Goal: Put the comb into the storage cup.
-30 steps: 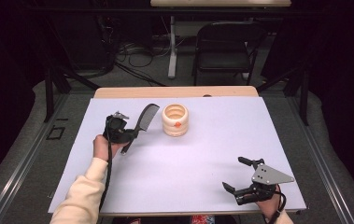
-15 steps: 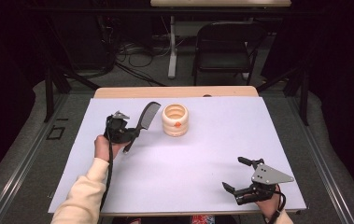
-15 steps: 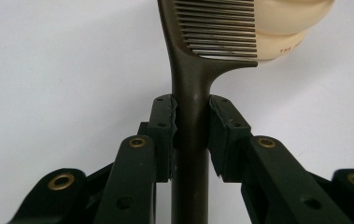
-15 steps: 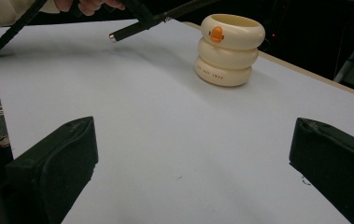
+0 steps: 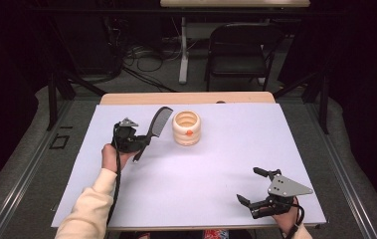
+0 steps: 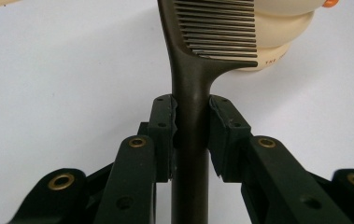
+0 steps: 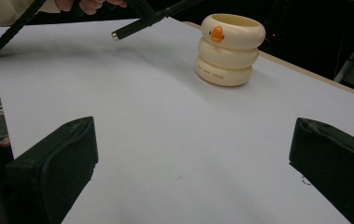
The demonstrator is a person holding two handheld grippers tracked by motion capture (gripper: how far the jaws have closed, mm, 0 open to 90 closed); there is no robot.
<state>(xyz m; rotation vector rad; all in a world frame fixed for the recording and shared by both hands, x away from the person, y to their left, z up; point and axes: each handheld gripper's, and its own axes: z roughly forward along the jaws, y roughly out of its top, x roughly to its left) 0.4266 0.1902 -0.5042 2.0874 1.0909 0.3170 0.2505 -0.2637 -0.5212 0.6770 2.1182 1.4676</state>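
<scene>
One black comb (image 5: 157,124), one cream ringed holder (image 5: 186,128) — two grippers, one folding chair (image 5: 240,50)

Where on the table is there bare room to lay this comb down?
Bare sheet lies between the cream holder and the right gripper, and along the right edge. It is crowded at the far left, where the left gripper holds the comb.

Black comb (image 5: 158,122) — tilted, beside holder (image 5: 186,128)
</scene>
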